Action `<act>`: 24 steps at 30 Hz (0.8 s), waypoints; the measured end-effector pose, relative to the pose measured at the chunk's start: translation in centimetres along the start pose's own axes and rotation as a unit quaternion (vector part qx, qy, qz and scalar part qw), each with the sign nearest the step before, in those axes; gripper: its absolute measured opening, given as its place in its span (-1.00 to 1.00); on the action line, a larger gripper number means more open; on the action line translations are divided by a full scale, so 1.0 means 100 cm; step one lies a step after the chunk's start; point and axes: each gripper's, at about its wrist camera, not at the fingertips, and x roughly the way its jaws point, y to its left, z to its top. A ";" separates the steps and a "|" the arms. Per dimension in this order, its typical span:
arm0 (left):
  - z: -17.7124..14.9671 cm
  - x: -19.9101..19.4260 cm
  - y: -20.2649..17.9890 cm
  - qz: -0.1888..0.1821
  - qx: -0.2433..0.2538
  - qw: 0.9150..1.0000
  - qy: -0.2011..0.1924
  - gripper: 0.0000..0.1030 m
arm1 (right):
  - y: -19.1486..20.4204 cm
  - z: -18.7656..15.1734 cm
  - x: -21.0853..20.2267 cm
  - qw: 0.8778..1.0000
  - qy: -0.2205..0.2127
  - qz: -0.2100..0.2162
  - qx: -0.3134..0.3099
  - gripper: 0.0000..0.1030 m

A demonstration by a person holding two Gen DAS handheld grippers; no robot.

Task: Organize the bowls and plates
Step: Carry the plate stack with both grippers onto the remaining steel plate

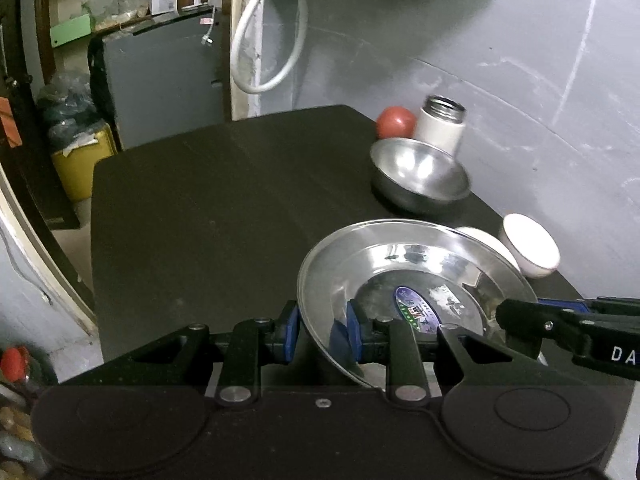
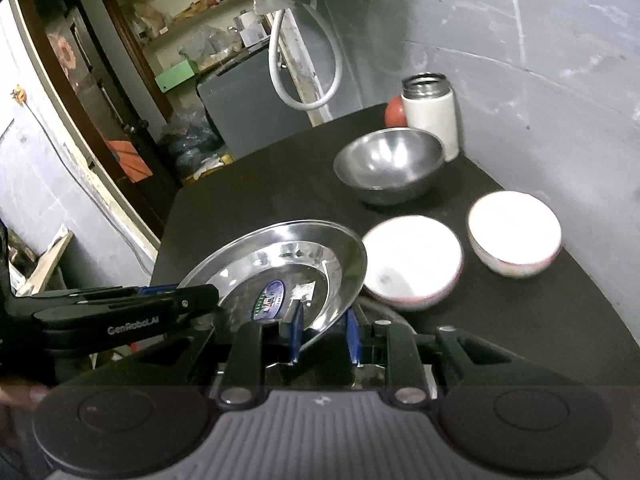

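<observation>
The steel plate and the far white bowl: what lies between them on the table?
In the right wrist view, another white bowl sits between the steel plate and the far white bowl, close beside the plate's rim.

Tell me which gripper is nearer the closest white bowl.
Right. The right gripper grips the steel plate on the edge beside that white bowl; the left gripper grips the plate's opposite edge, farther away.
</observation>
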 end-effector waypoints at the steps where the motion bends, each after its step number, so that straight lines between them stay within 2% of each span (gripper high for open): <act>1: -0.004 -0.003 -0.003 -0.003 0.001 1.000 0.001 -0.47 | -0.001 -0.003 -0.004 1.000 0.002 -0.001 -0.004 -0.50; 10: -0.033 -0.015 -0.016 -0.024 0.019 0.999 0.031 -0.46 | -0.005 -0.031 -0.028 0.999 0.029 -0.001 -0.020 -0.47; 24: -0.039 -0.010 -0.030 -0.032 0.043 0.997 0.050 -0.44 | -0.019 -0.037 -0.030 0.999 0.050 -0.009 0.010 -0.47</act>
